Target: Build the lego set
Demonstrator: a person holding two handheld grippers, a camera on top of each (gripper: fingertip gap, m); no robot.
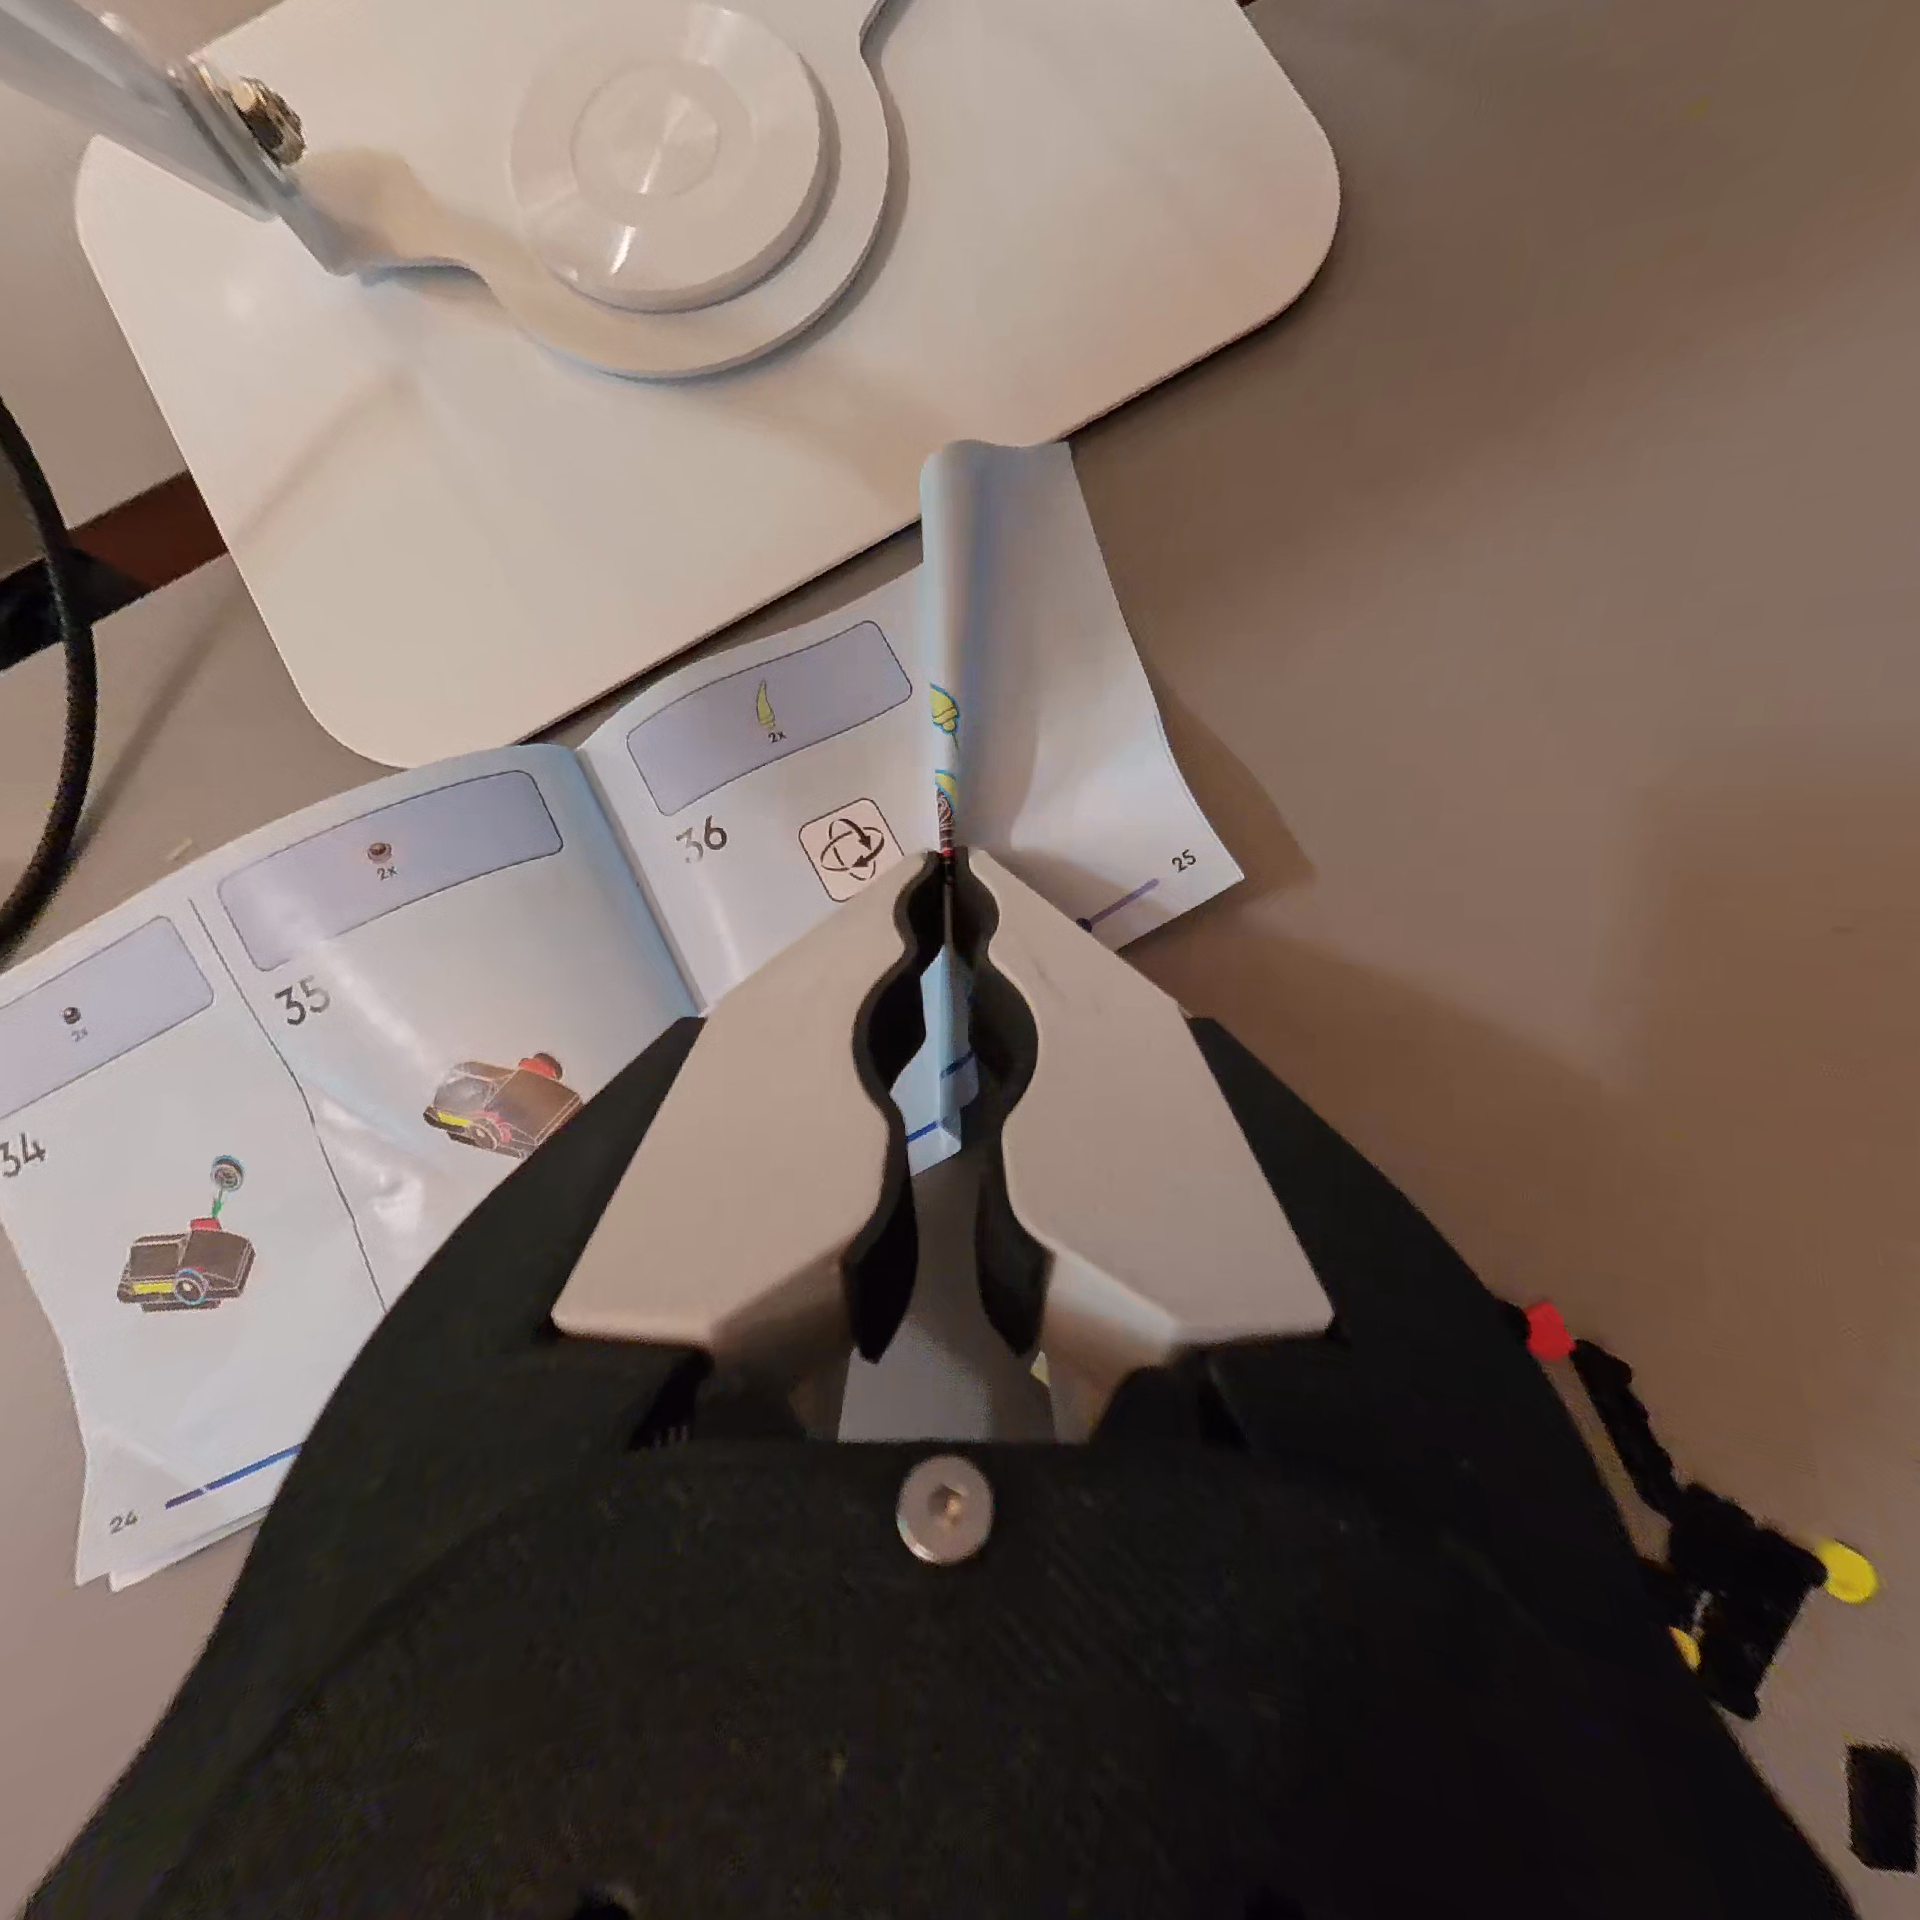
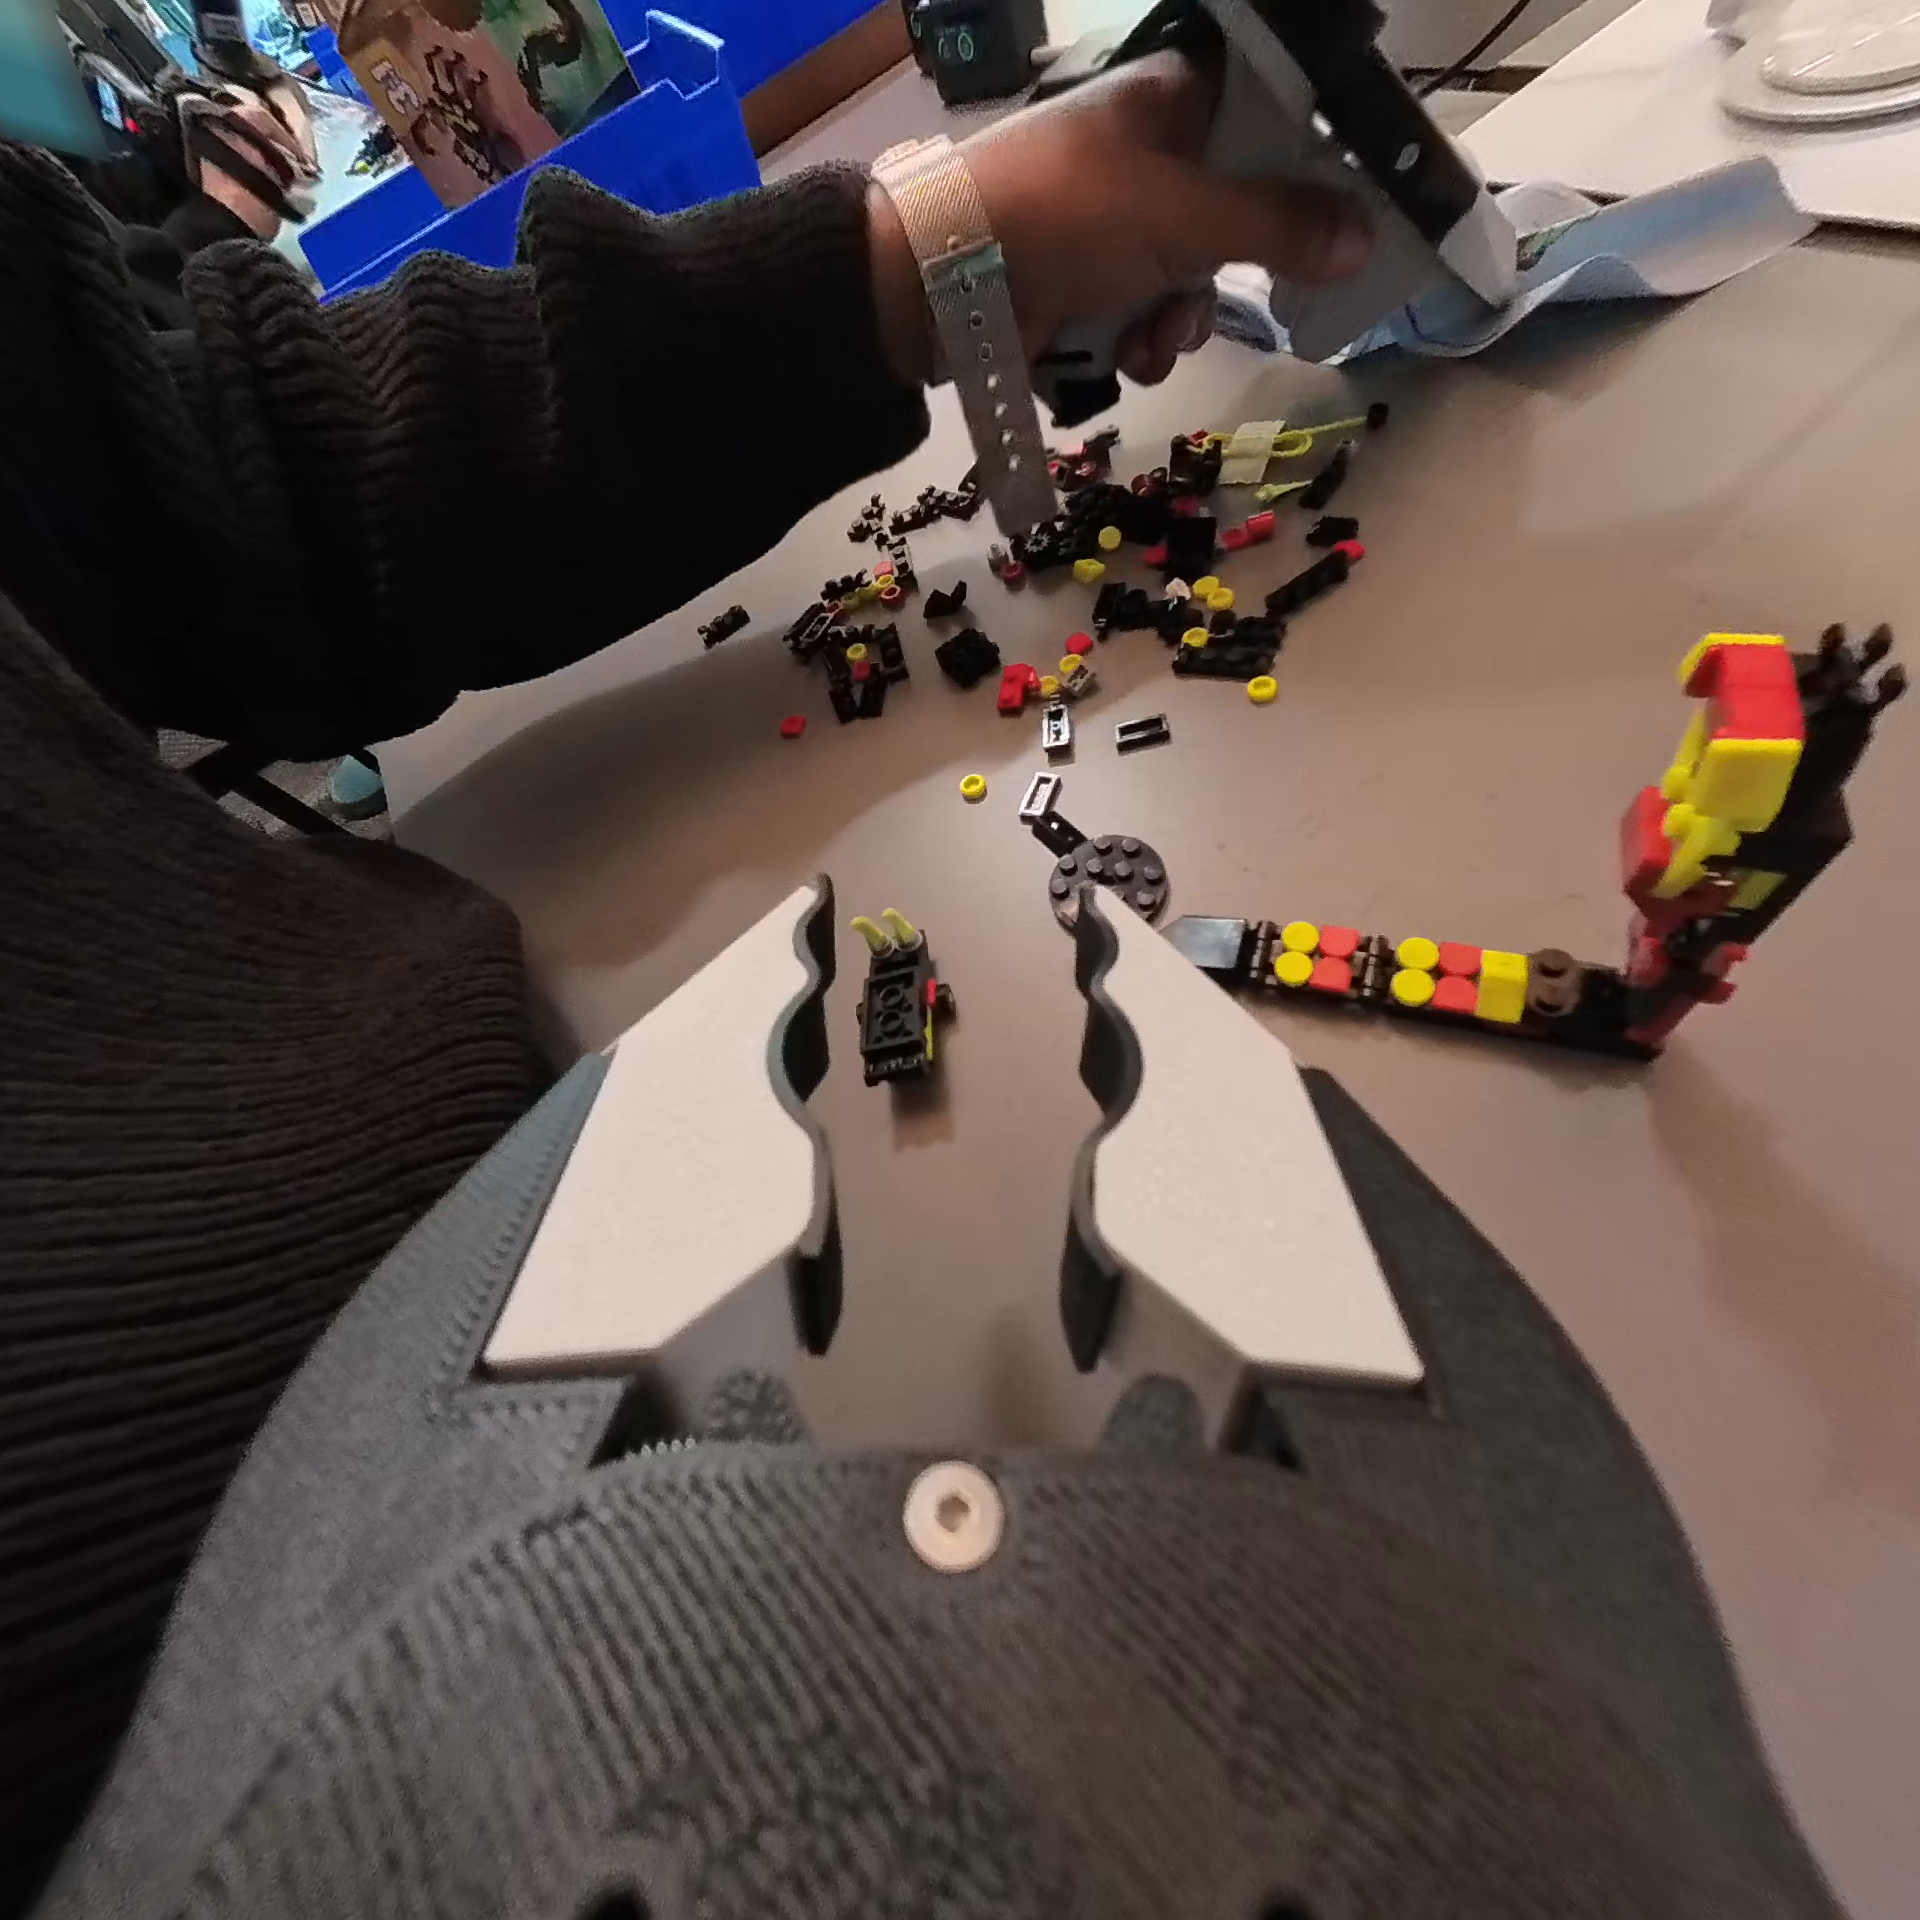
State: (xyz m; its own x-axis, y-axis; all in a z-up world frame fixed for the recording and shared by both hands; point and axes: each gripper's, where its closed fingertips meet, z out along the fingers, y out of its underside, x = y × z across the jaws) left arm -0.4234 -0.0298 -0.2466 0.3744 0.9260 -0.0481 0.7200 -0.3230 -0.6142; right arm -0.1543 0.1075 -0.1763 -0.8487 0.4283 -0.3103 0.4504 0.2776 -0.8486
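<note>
My left gripper is shut on a page of the open instruction booklet and holds it standing upright above the spread. In the right wrist view the left gripper shows far off on the light blue booklet. My right gripper is open and empty above the table. A small black sub-build with two yellow-green horns lies between its fingers. A long black, red and yellow build with an upright end stands to the right. A pile of loose pieces lies farther off.
A white lamp base sits behind the booklet, a black cable at the left. Loose black, red and yellow pieces lie at the lower right. A dark round plate lies by my right finger. Blue bins stand behind the sleeve. Some 30 centimetres of space lies between my two pairs of fingers.
</note>
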